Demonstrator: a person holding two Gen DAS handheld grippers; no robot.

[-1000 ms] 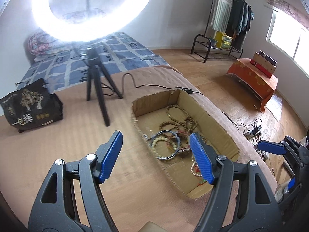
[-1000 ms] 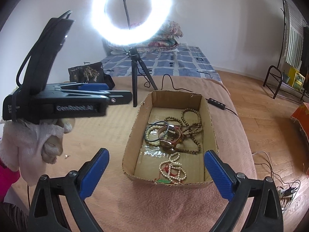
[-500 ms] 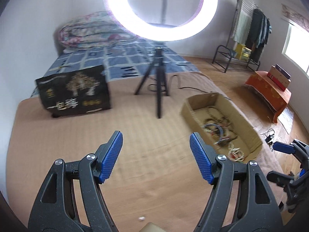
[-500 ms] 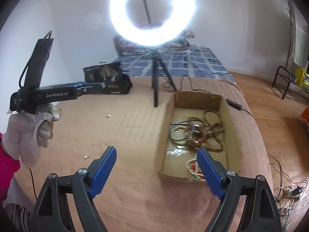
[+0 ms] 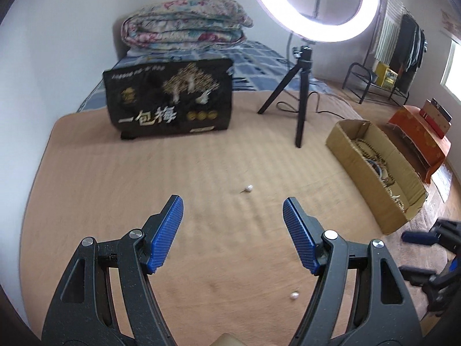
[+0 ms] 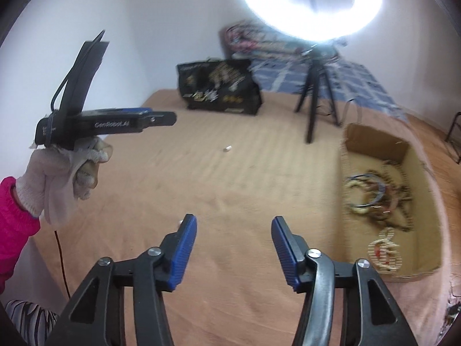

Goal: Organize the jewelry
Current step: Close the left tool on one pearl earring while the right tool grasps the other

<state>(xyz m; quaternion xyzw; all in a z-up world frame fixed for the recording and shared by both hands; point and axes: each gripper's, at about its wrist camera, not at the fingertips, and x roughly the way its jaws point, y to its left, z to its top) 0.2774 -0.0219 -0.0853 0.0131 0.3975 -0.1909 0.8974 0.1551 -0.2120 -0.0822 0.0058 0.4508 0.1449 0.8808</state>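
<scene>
A cardboard tray (image 5: 354, 158) (image 6: 350, 170) on the tan bed cover holds a tangle of bead bracelets and necklaces (image 6: 374, 190). A small pearl earring (image 5: 247, 188) lies loose on the cover ahead of my left gripper (image 5: 232, 232), also seen in the right wrist view (image 6: 227, 148). A second pearl (image 5: 294, 295) lies near the left gripper's right finger. My left gripper is open and empty. My right gripper (image 6: 234, 248) is open and empty, left of the tray. The left gripper also shows from the side in the right wrist view (image 6: 161, 118), held in a gloved hand.
A black printed bag (image 5: 170, 101) stands at the back of the cover. A ring light on a black tripod (image 5: 301, 86) stands between the bag and the tray. A folded quilt (image 5: 184, 24) lies behind. The bed edge drops off right of the tray.
Both grippers have swung left, away from the tray, toward the open cover. The loose pearls have come into view. The right gripper's jaws have narrowed a little.
</scene>
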